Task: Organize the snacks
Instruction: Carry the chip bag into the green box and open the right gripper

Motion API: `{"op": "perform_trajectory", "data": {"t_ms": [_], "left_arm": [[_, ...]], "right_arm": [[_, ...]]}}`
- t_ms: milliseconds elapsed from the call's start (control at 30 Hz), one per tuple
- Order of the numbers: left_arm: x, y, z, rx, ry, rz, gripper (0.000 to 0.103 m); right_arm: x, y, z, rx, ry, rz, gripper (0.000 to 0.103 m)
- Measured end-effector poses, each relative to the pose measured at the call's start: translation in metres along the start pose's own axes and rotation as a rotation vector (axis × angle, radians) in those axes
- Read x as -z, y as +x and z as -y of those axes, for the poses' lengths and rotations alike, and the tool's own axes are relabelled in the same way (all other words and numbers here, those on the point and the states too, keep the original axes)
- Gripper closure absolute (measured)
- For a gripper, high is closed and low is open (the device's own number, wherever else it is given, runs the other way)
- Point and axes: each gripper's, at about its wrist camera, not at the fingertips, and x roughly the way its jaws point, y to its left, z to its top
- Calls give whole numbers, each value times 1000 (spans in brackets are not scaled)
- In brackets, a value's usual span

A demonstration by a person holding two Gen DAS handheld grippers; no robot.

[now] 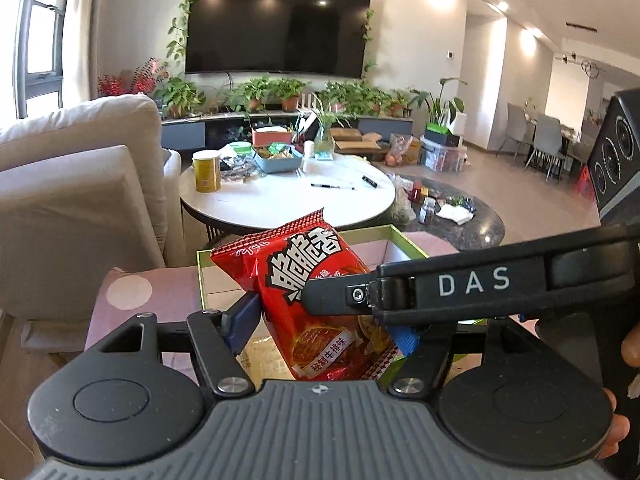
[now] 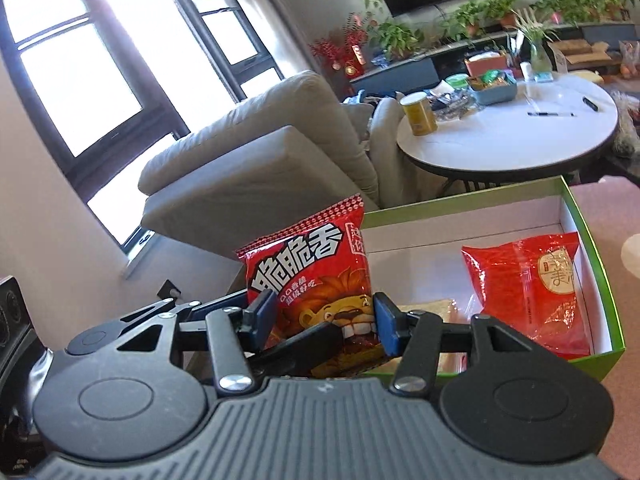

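- Left wrist view: left gripper (image 1: 326,316) is pinching the red snack bag (image 1: 308,280) above the green box (image 1: 404,240); right gripper (image 1: 320,300) is clamping it crosswise.
- Right wrist view: right gripper (image 2: 324,316) is squeezing the bag's lion print; a second red packet (image 2: 528,292) is lying inside the box.

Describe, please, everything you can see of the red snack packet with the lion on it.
The red crinkly foil snack packet carries bold white Chinese characters, a cartoon lion on one face and a steak-like picture on the other. It looks sealed and puffy, with a serrated top edge. It stands roughly upright, tilted, above the near left end of the green-rimmed white cardboard box. Both the left gripper and the right gripper press their blue pads against its sides.
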Motion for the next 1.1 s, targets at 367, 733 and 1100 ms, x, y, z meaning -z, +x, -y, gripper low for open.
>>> {"op": "perform_trajectory", "data": {"t_ms": [367, 733, 1100], "left_arm": [[8, 45, -22, 3, -4, -80, 39], [17, 70, -31, -1, 15, -136, 38], [30, 37, -31, -54, 23, -128, 27]], "right_arm": [[-3, 38, 27, -5, 100, -53, 50], [4, 63, 35, 28, 107, -91, 49], [13, 49, 30, 55, 58, -111, 49]]}}
